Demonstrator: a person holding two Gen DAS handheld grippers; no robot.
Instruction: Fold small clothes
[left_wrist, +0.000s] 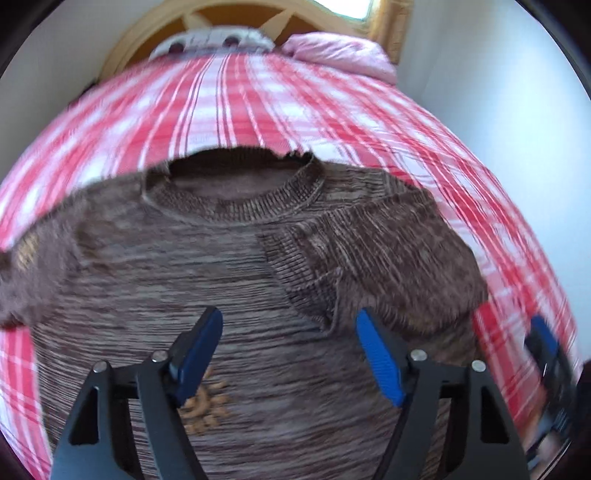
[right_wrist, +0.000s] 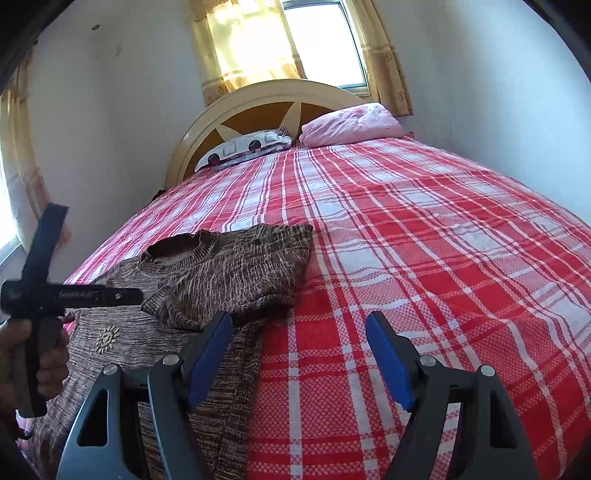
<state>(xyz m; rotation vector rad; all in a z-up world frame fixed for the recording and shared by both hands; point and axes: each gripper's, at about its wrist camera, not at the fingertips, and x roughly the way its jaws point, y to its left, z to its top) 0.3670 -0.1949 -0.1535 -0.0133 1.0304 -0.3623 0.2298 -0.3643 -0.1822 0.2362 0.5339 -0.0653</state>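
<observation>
A small brown knitted sweater (left_wrist: 207, 266) lies flat on the red and white checked bedsheet (left_wrist: 229, 99), collar away from me. Its right sleeve (left_wrist: 373, 254) is folded in over the chest. A tan sun motif (left_wrist: 205, 406) shows on the front. My left gripper (left_wrist: 290, 325) is open and empty, hovering over the sweater's chest. My right gripper (right_wrist: 299, 325) is open and empty, over the sweater's right edge (right_wrist: 236, 354) and the sheet. The sweater (right_wrist: 229, 269) shows at the left of the right wrist view, with the left gripper's handle (right_wrist: 48, 291) in a hand above it.
The bed (right_wrist: 424, 229) stretches away to a cream and brown headboard (right_wrist: 258, 107). A patterned pillow (right_wrist: 247, 147) and a pink pillow (right_wrist: 351, 123) lie at its head. White walls close in on both sides, and a curtained window (right_wrist: 295, 44) is behind.
</observation>
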